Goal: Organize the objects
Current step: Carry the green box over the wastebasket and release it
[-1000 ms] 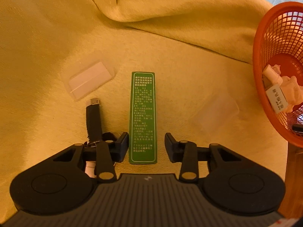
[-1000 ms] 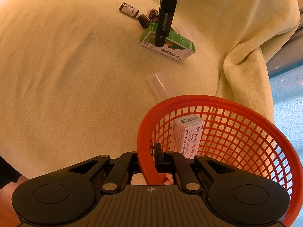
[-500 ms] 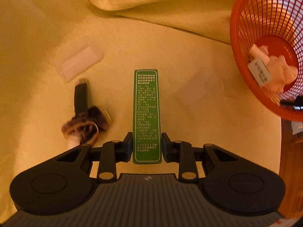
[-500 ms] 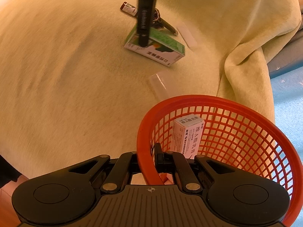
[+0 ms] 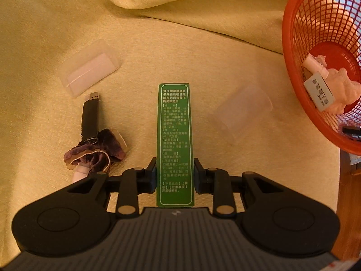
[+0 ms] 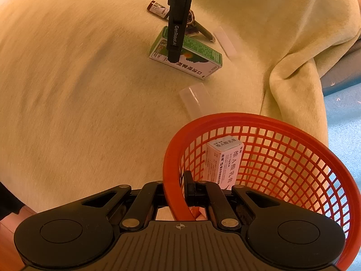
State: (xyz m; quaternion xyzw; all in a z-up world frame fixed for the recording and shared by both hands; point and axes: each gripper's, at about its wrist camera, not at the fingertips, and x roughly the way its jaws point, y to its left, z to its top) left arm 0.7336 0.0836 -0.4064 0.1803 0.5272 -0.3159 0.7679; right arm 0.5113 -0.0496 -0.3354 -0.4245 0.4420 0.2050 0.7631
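The left gripper (image 5: 174,172) has its jaws clamped on the green box (image 5: 174,135), lifted clear of the yellow blanket (image 5: 158,45). The right gripper (image 6: 174,195) pinches the orange basket (image 6: 282,126) rim at the blanket's edge. A white box (image 6: 225,160) already sits inside; the USB stick (image 5: 90,115), scrunchie (image 5: 94,153) and two clear cases (image 5: 88,70) remain mid-blanket.

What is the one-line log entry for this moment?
left gripper: shut on green box | right gripper: shut on basket rim | white box: in basket | stage: box gripped, not yet in basket
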